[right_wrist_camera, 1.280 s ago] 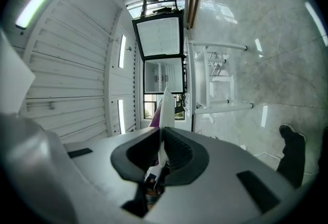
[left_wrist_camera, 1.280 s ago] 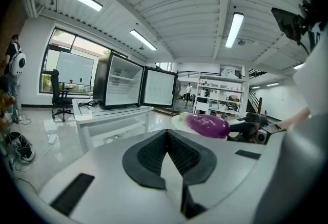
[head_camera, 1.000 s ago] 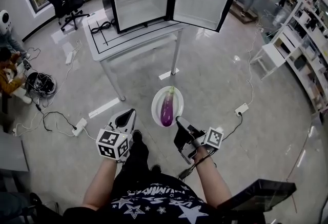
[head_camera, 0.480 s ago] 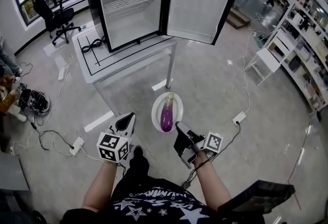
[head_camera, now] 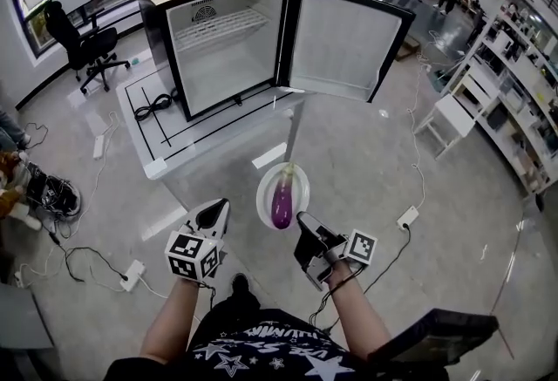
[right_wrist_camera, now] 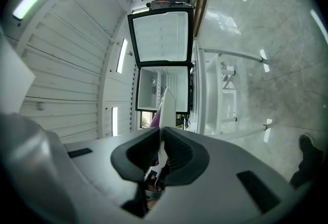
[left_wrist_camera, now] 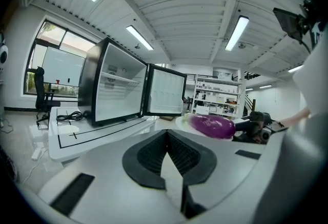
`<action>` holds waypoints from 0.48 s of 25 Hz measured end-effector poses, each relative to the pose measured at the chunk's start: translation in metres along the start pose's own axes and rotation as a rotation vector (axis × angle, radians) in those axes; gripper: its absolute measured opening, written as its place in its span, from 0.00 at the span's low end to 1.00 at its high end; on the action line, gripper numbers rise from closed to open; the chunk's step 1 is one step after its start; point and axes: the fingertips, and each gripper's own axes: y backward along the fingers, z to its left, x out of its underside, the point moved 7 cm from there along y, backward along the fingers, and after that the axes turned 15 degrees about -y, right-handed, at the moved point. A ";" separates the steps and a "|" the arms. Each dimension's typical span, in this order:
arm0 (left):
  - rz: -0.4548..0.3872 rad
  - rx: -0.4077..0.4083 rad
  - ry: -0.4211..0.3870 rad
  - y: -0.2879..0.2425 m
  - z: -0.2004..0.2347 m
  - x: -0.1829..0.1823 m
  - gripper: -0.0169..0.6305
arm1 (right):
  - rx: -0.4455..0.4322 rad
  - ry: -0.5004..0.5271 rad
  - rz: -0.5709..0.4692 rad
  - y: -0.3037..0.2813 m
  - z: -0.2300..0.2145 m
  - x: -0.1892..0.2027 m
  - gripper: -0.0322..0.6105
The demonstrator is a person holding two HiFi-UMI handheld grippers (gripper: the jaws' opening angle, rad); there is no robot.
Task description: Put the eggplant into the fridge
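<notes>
Eggplant (head_camera: 282,194): 1, purple, lying lengthwise on a white plate (head_camera: 265,185), stem end toward the fridge (head_camera: 225,46). Plate and eggplant held in the air in front of the fridge, below its open door (head_camera: 336,41), not yet inside.

Right gripper (head_camera: 302,216): its 2 jaws clamped on the plate rim at the edge farthest from the fridge. The right gripper view shows the rim edge-on, pinched between the pads, with a sliver of purple beside it.

Left gripper (head_camera: 218,208): beside the plate, apart from it, on the side away from the fridge door. Jaws pressed together with nothing between them. Its own view shows the eggplant off to the right.

Fridge: small, black outside, white inside, door swung fully open, 1 wire shelf (head_camera: 218,25) high in the compartment. It stands on a white table (head_camera: 179,142). A coiled black cable (head_camera: 157,105) lies on the table just beside the fridge.
</notes>
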 end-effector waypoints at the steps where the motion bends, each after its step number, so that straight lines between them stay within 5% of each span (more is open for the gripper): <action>1: -0.001 0.000 0.003 -0.003 0.008 0.000 0.04 | 0.003 0.000 0.001 -0.009 -0.001 -0.001 0.08; 12: 0.007 -0.005 0.043 -0.029 0.088 0.012 0.04 | 0.038 0.001 0.012 -0.095 -0.013 -0.014 0.08</action>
